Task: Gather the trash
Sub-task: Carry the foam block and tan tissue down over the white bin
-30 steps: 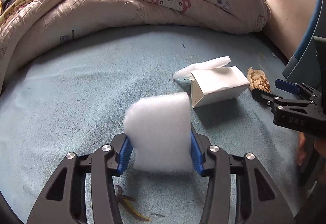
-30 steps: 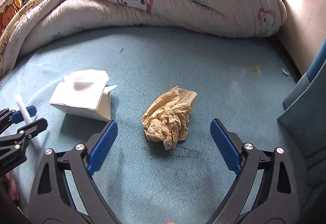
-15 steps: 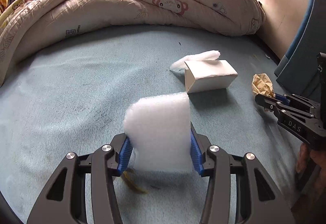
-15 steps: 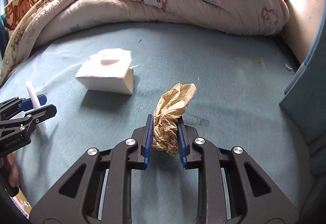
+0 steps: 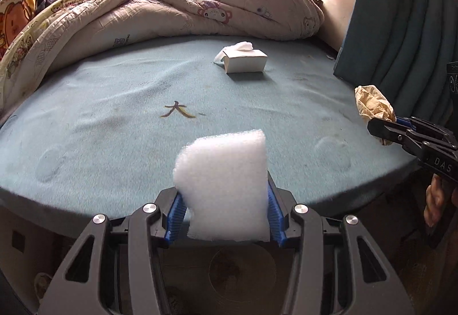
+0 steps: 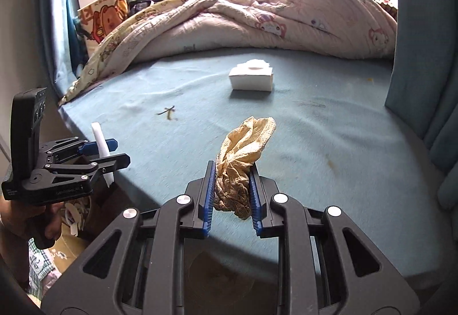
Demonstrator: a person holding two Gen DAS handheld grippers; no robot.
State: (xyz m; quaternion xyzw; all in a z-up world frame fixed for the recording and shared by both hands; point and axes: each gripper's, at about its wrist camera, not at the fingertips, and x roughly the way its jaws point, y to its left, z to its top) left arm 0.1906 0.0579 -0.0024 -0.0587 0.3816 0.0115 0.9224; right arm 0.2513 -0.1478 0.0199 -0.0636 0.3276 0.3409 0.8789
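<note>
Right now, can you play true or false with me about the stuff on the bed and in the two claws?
1. The left claw squeezes a white foam piece. True.
2. The right claw is empty. False: it is shut on a crumpled yellowish paper towel.
3. A white box sits on the blue bedsheet. True.
4. The banana peel scrap lies on top of the white box. False: it lies on the bedsheet, apart from the box.
5. The quilt covers the whole bed. False: it is bunched up at the far end.
</note>
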